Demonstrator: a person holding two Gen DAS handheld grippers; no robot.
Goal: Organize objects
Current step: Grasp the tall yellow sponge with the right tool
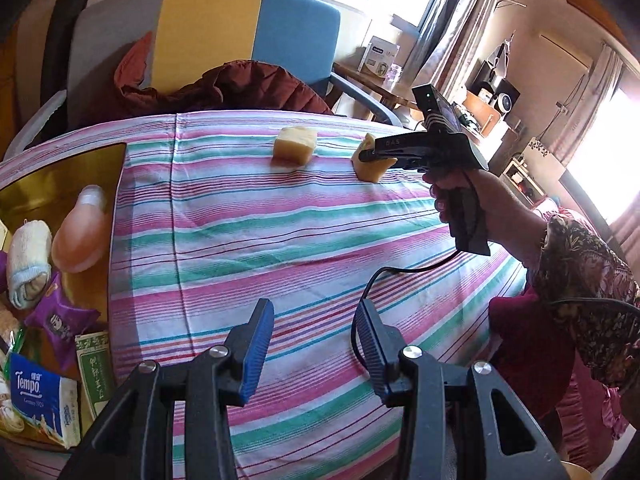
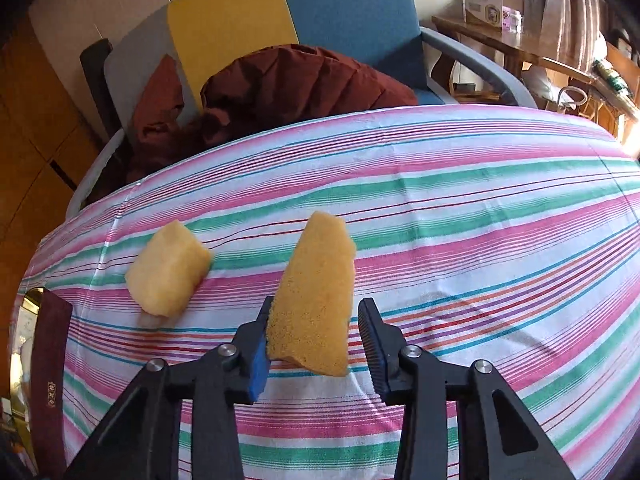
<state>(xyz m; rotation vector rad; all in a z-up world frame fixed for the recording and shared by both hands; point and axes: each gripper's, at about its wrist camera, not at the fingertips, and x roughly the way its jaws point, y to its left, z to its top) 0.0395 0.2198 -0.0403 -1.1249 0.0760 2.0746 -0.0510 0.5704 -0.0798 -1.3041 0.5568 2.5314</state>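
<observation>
Yellow sponge (image 2: 316,292) sits between your right gripper's (image 2: 314,340) spread jaws, touching only the left pad (unclamped). Second sponge (image 2: 168,268) at 10 o'clock remains. Left gripper (image 1: 314,344) spread, empty.

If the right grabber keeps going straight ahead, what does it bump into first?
Probably the sponge already between the right gripper's open fingers: it touches the left pad, with a gap to the right one. Past it lies only striped cloth, then the chair. The other sponge sits off to the left.
</observation>
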